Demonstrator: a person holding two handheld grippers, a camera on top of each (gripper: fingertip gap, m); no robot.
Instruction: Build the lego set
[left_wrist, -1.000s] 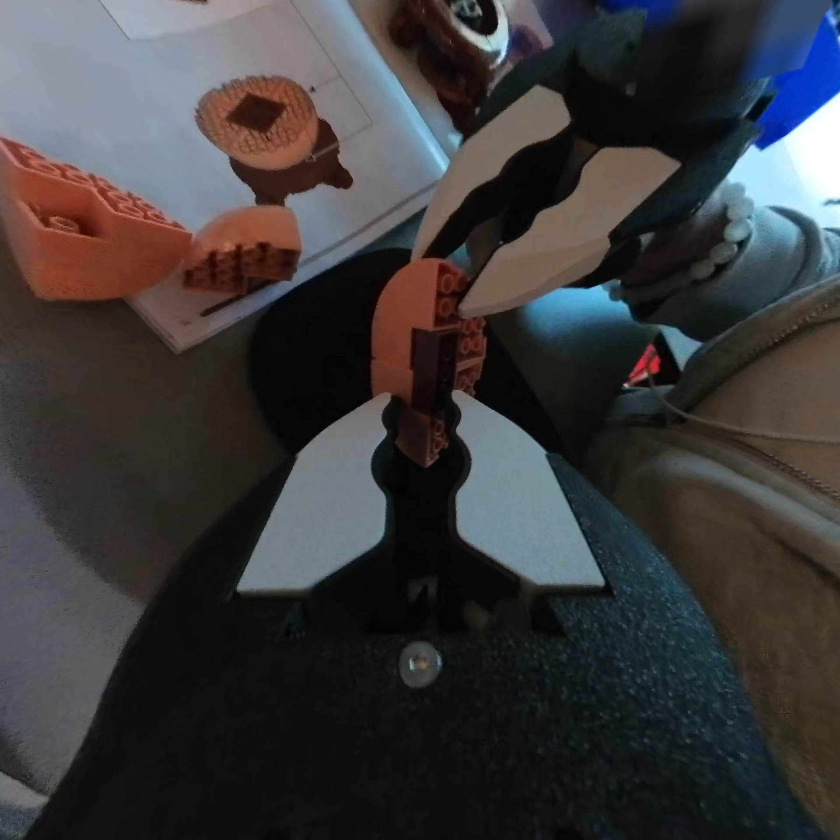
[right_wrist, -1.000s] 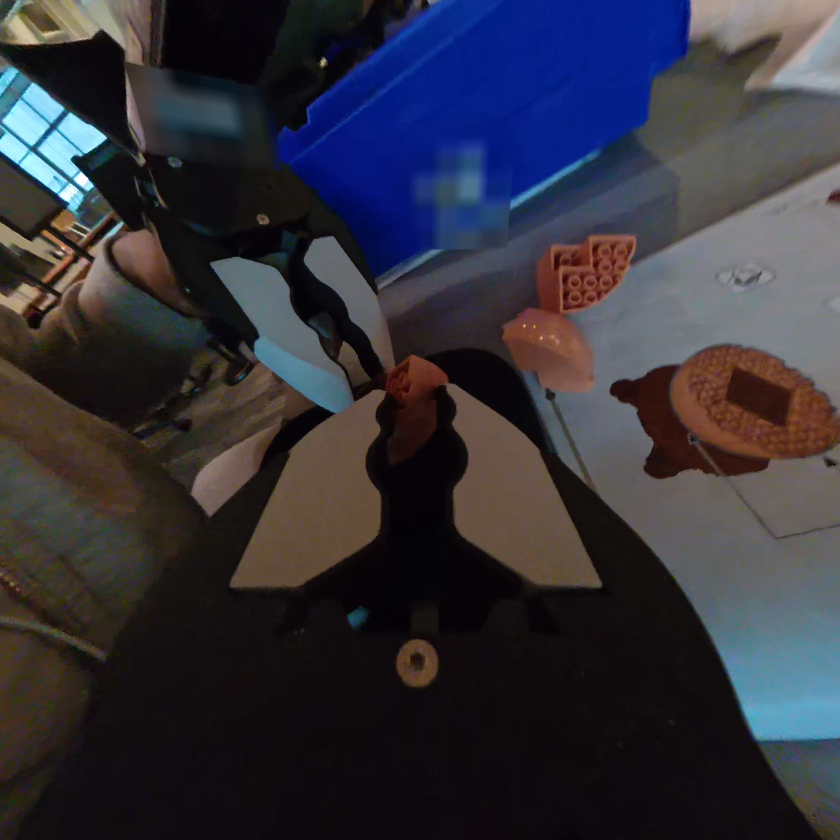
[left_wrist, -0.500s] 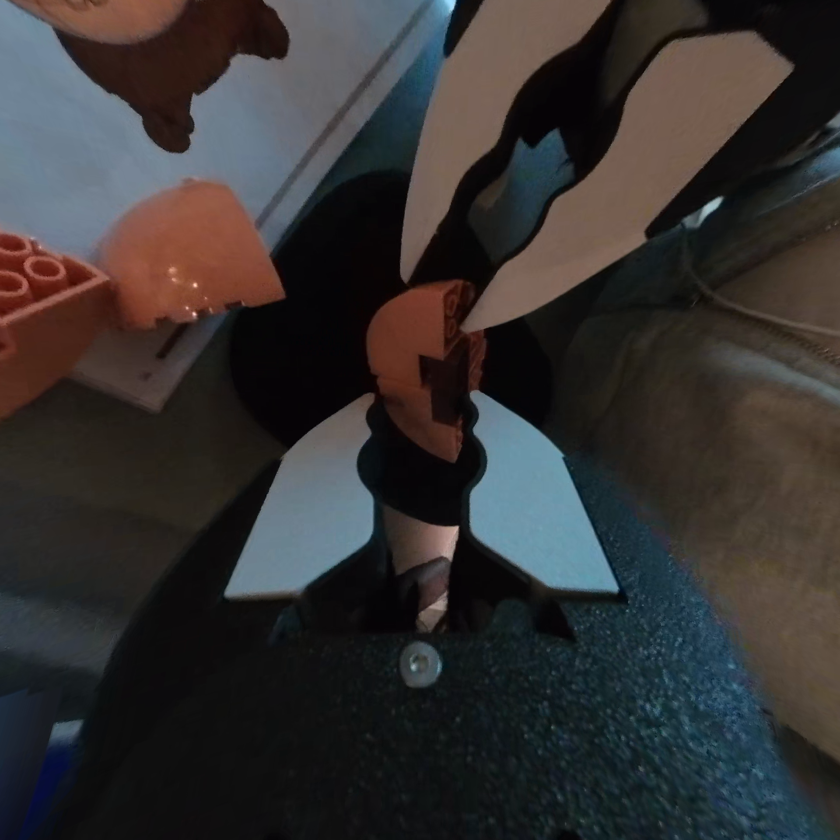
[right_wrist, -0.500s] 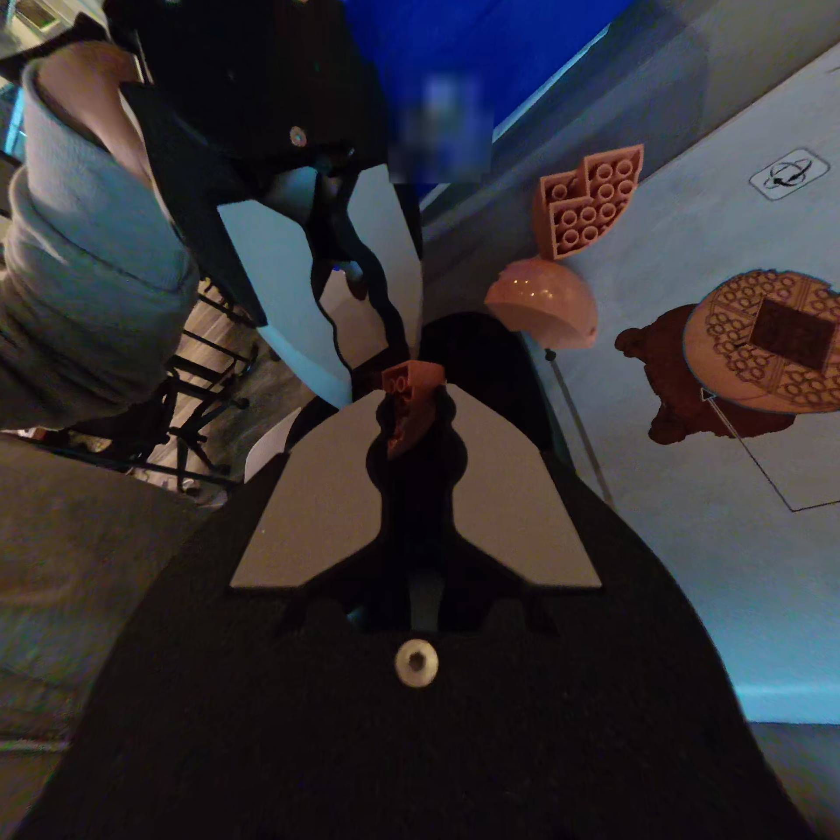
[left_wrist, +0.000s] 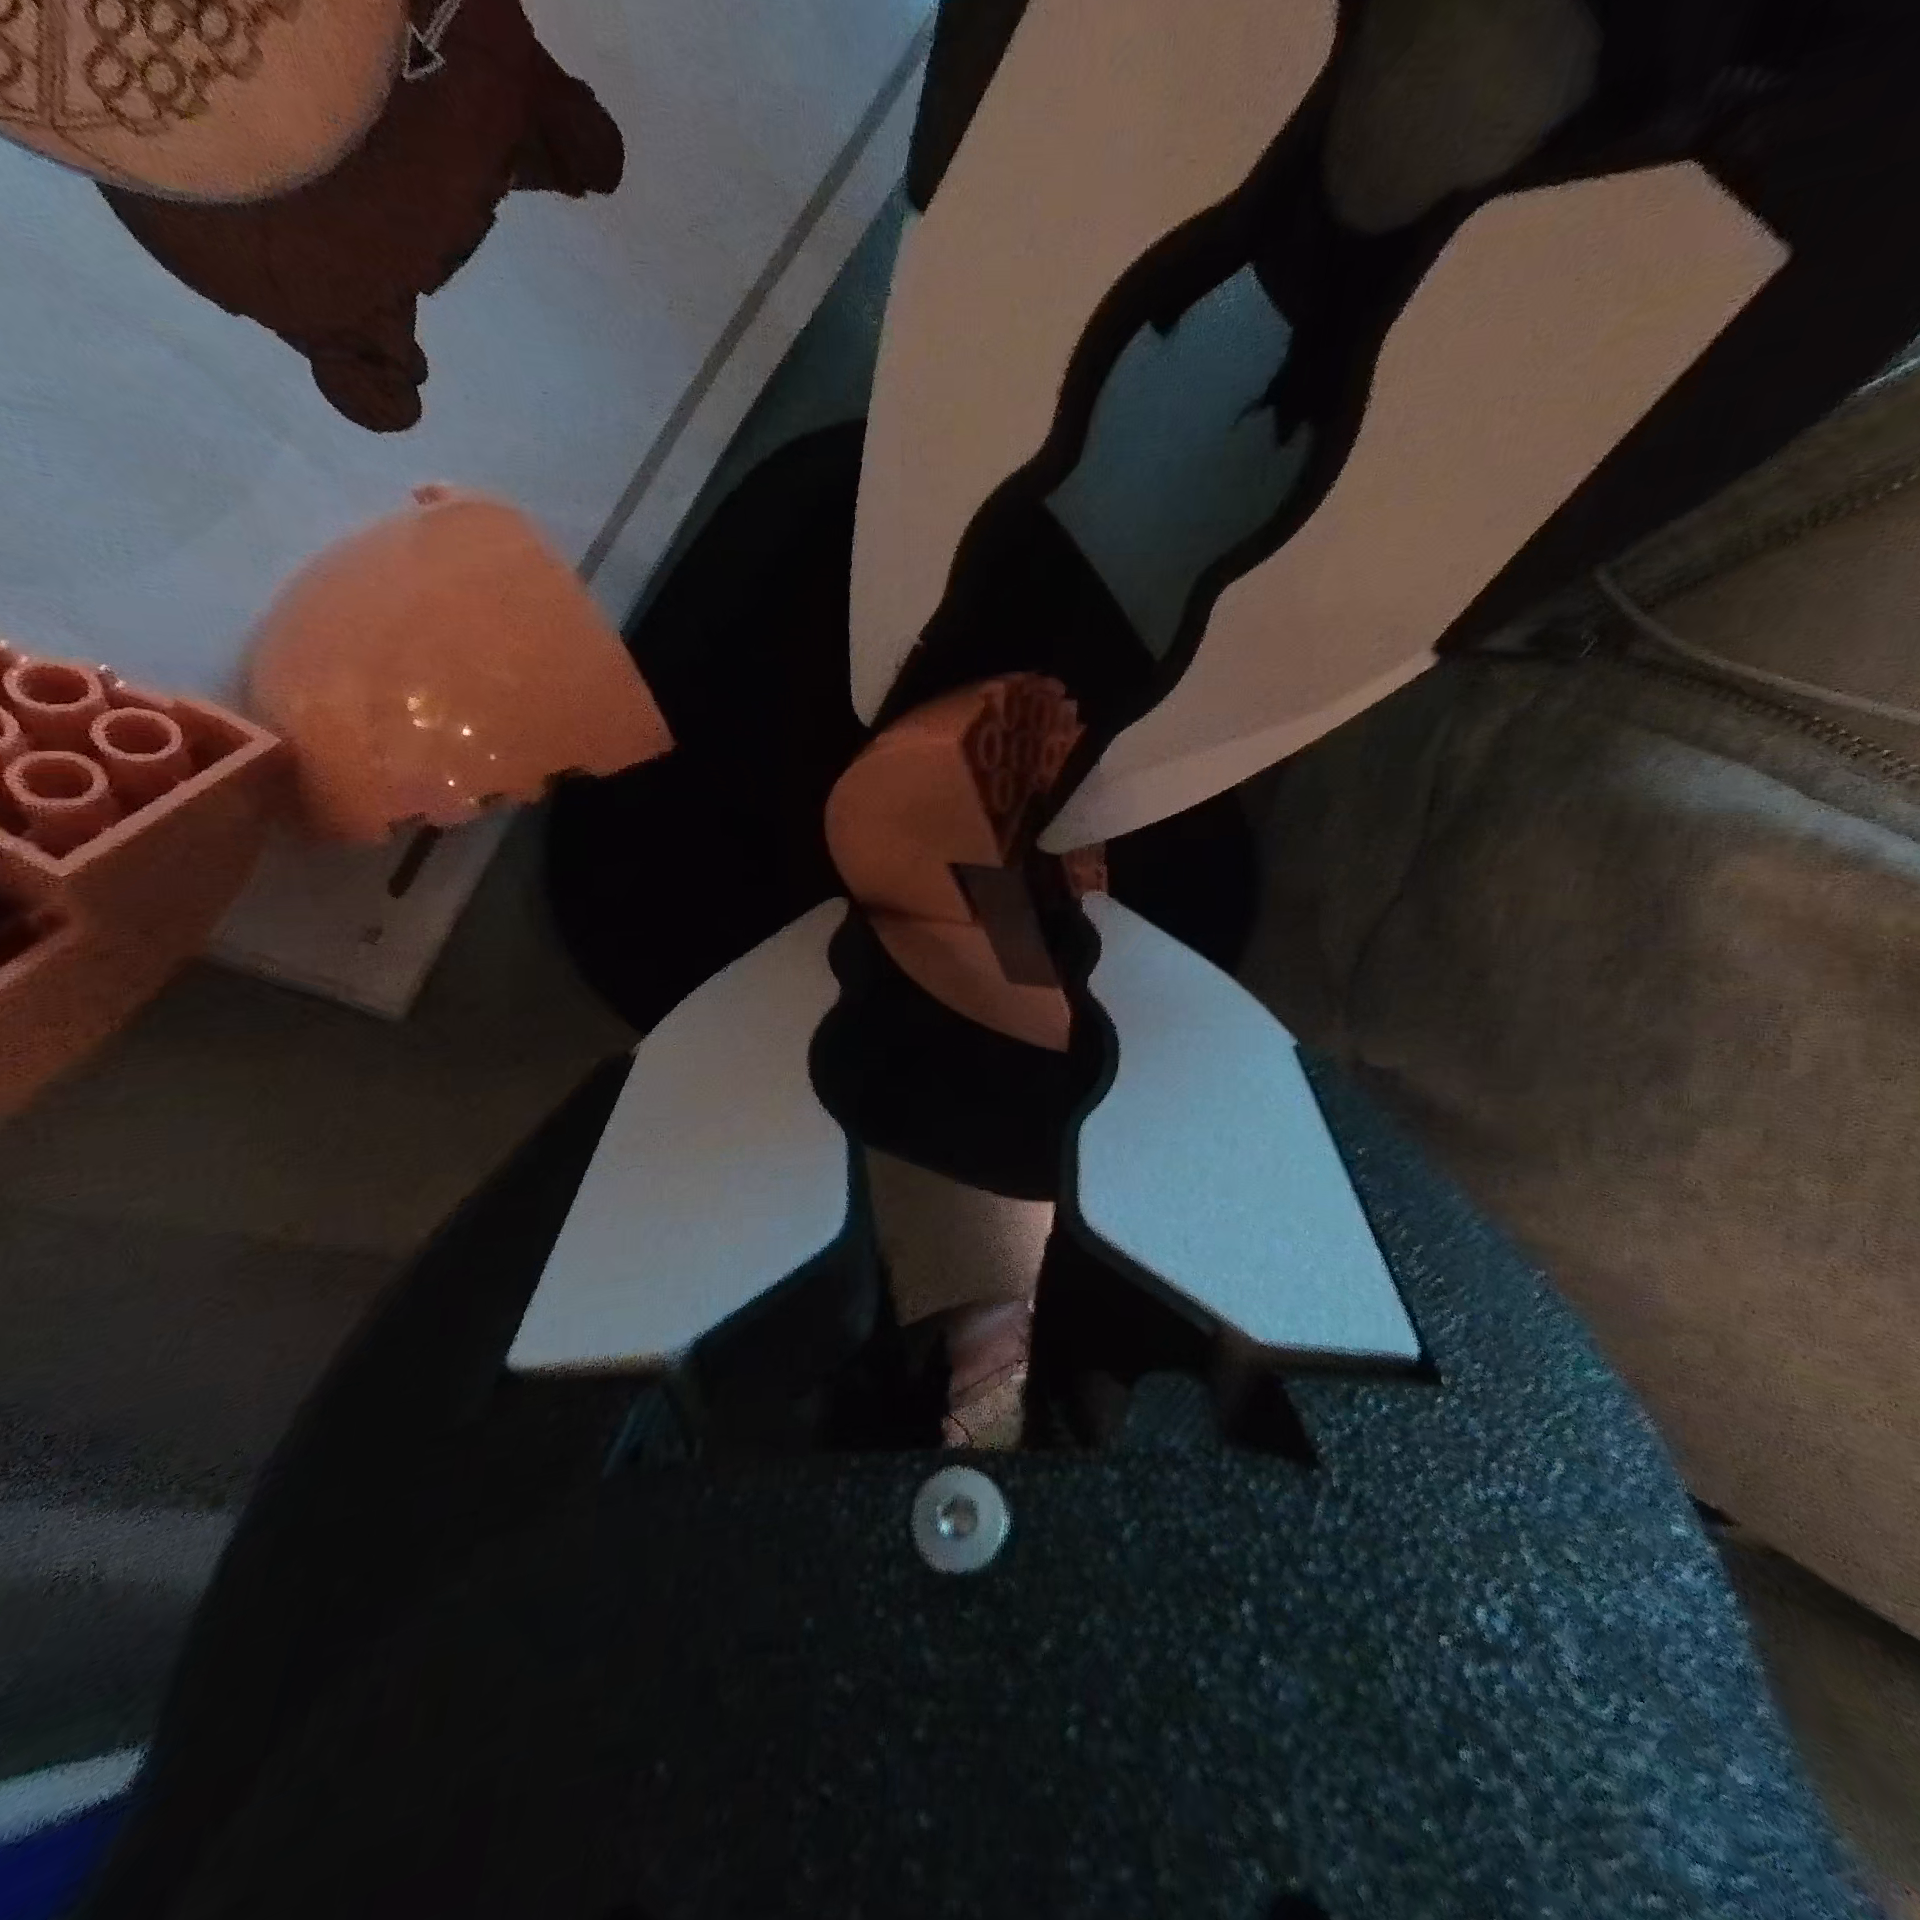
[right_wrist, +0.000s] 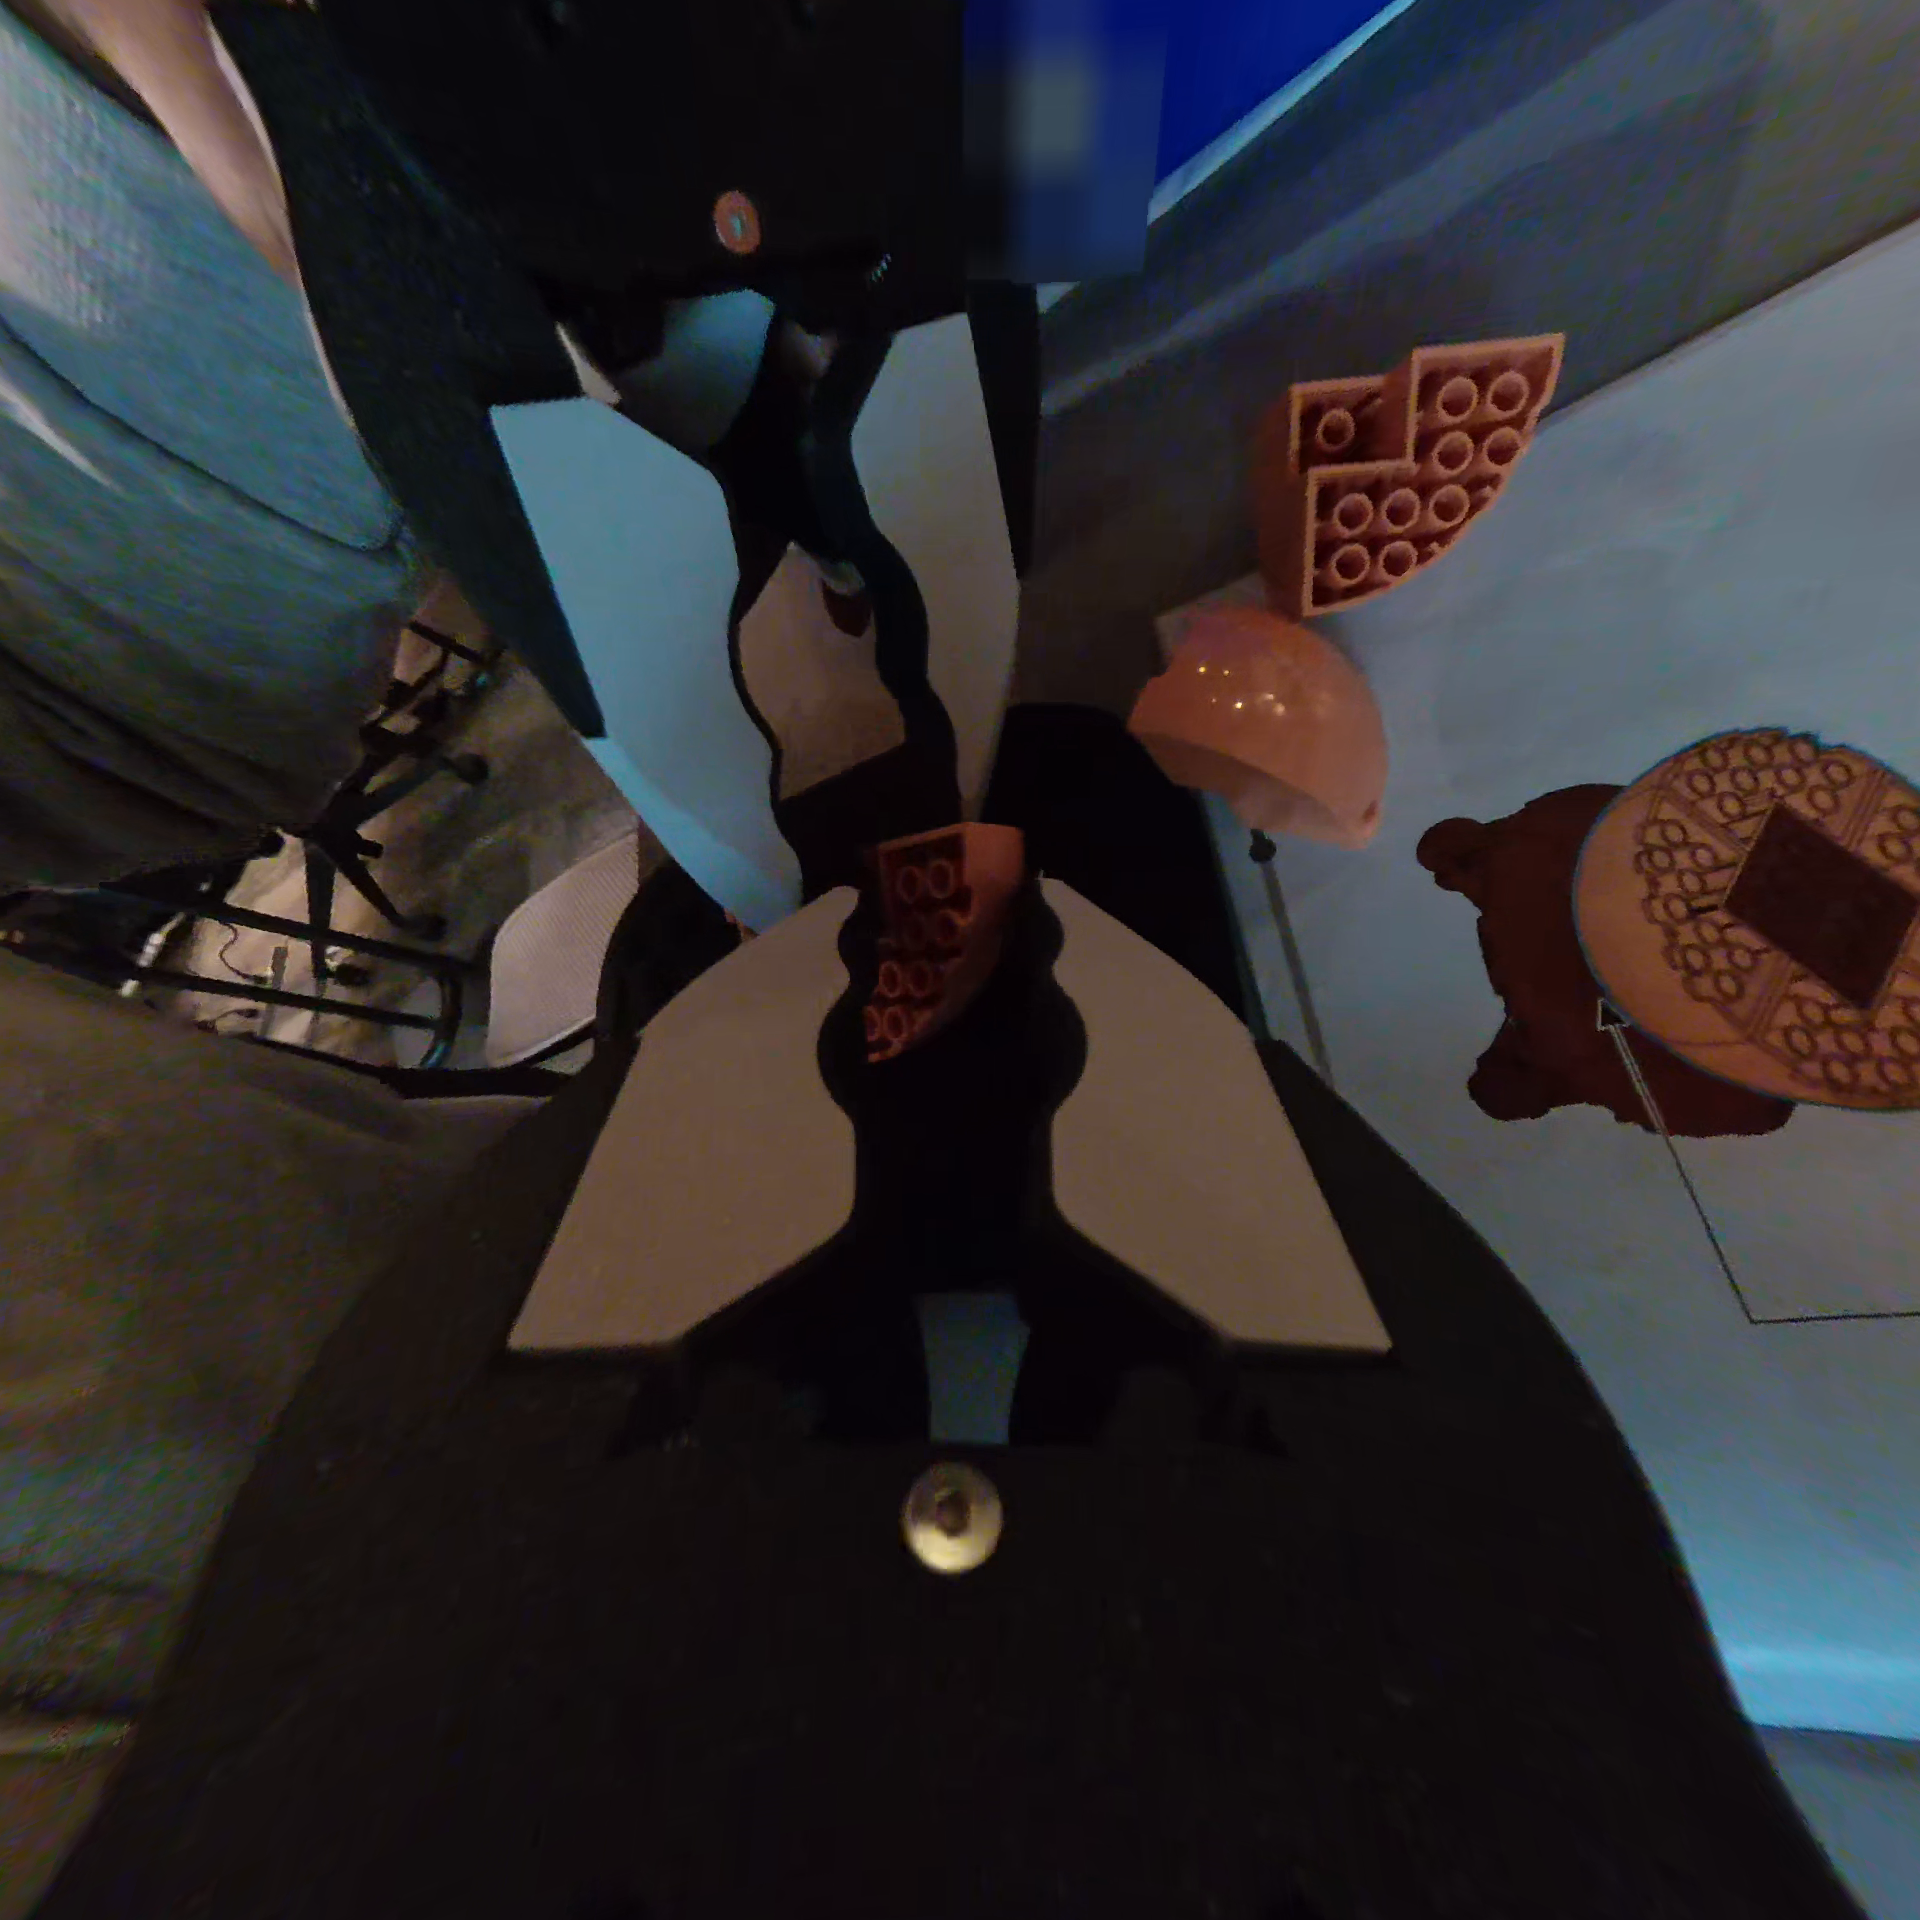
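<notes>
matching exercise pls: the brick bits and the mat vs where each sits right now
1 pink-and-brown brick assembly
2 glossy pink dome piece
3 pink stepped studded brick
4 black round mat

A on white booklet, studs showing
B between fingertips of left gripper and right gripper
C on table, beyond both grippers
D booklet edge, rounded side up

Pairs: 1-B, 2-D, 3-A, 4-C

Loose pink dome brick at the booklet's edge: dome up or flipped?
Dome up. The dome brick shows its rounded, shiny side on top, with its flat rim down on the booklet.
</notes>
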